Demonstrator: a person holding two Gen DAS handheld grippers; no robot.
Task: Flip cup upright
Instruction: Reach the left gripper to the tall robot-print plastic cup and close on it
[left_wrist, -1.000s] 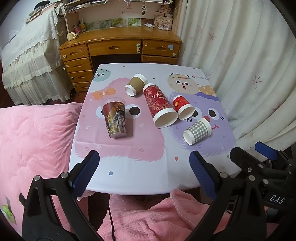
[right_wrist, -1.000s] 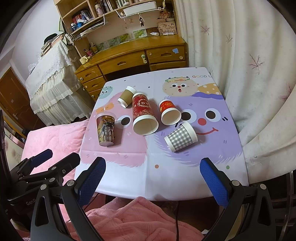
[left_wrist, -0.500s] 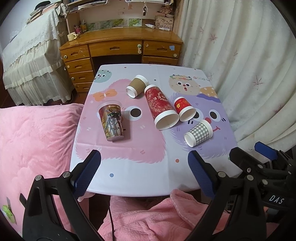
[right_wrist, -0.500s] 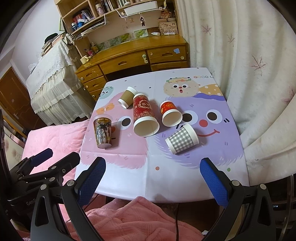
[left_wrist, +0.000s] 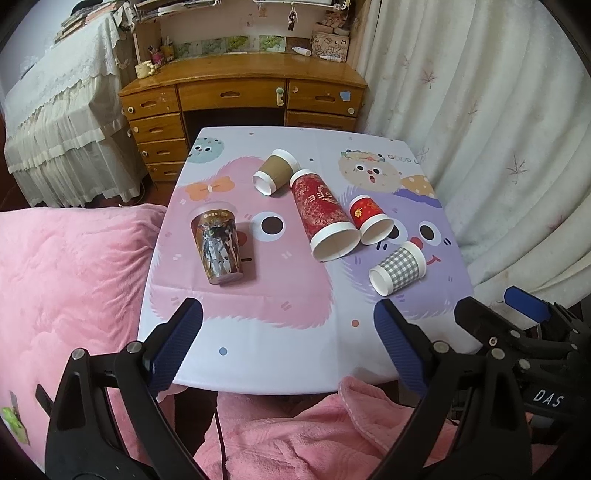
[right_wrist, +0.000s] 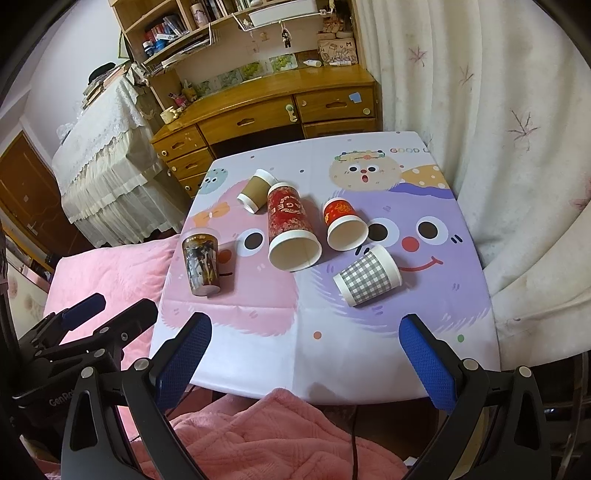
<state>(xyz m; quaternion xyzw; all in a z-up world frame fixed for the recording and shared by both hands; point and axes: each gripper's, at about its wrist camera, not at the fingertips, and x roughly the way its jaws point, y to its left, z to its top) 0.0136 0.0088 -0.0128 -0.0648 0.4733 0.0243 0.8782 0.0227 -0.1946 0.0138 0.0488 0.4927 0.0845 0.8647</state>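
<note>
Several paper cups lie on their sides on the small table: a brown cup (left_wrist: 275, 170), a tall red cup (left_wrist: 321, 215), a small red cup (left_wrist: 369, 219) and a grey checked cup (left_wrist: 399, 268). A clear cup with a dark print (left_wrist: 218, 247) stands upright at the left. They show again in the right wrist view: brown (right_wrist: 256, 190), tall red (right_wrist: 290, 227), small red (right_wrist: 343, 223), checked (right_wrist: 367, 277), printed (right_wrist: 201, 262). My left gripper (left_wrist: 288, 347) and right gripper (right_wrist: 303, 354) are both open and empty, held over the table's near edge.
The table wears a cartoon cloth (left_wrist: 295, 332). A pink blanket (left_wrist: 66, 280) lies to the left and below. A white curtain (left_wrist: 498, 147) hangs on the right. A wooden desk (left_wrist: 240, 96) stands behind, with a draped bed (left_wrist: 55, 122) at far left.
Both grippers have drawn back a little from the table and stay open. The cups have not moved.
</note>
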